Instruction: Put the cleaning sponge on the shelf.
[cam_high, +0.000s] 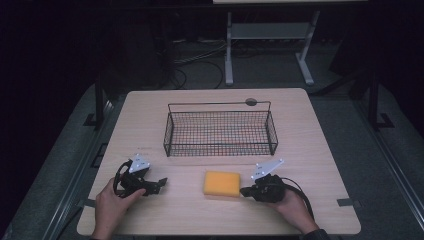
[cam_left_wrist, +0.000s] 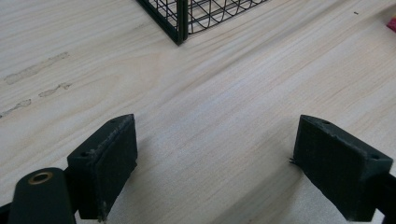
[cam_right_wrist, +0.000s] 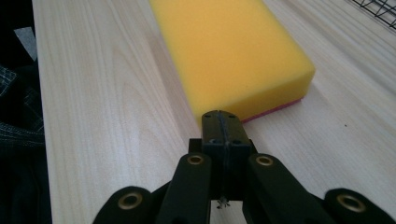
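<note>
A yellow sponge (cam_high: 222, 183) with a thin pink underside lies flat on the wooden table (cam_high: 310, 150), in front of a black wire basket (cam_high: 220, 131). My right gripper (cam_high: 245, 191) sits just right of the sponge, pointing at it. In the right gripper view its jaws are pressed together with nothing between them, and the right gripper (cam_right_wrist: 222, 117) tip is right at the sponge (cam_right_wrist: 233, 51) near edge. My left gripper (cam_high: 161, 183) rests at the table's front left, well apart from the sponge. The left gripper (cam_left_wrist: 215, 158) is open over bare wood.
The basket's near corner (cam_left_wrist: 180, 23) stands ahead of the left jaws. Faint smudges (cam_left_wrist: 35, 70) mark the wood to their left. A round dark mark (cam_high: 251, 102) lies behind the basket. Beyond the table stand a white frame (cam_high: 270, 45) and floor cables.
</note>
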